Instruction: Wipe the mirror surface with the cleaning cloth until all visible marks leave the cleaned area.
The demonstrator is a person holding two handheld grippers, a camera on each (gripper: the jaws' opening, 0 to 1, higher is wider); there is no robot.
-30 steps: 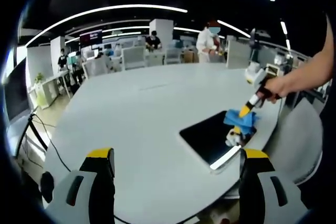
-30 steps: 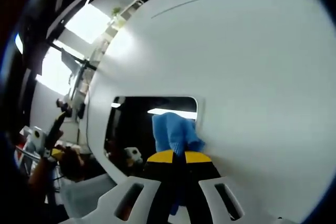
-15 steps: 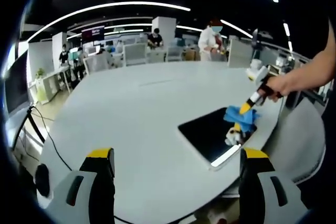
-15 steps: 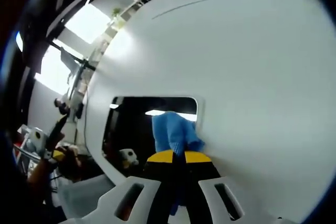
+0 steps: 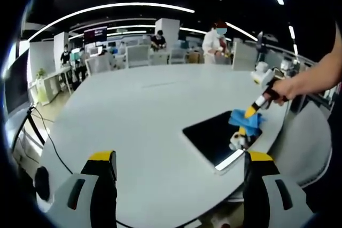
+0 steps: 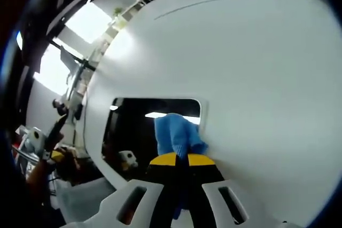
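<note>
Where the right tool [image 6: 181,159] pinches, rumpled blue cloth [image 6: 178,135] meets glossy dark mirror [image 6: 140,126].

The mirror [image 5: 215,139] lies flat on the table [image 5: 133,121], over on the right side near the edge. The cloth [image 5: 245,122] sits on the mirror's far right corner, with the right gripper [image 5: 252,112] on top of it. The left gripper [image 5: 179,169] hangs at the near edge, well apart from the mirror. Desks and people are way behind the table, I think.

In the right gripper view, the cloth [image 6: 178,134] is on the mirror [image 6: 144,126] edge.
</note>
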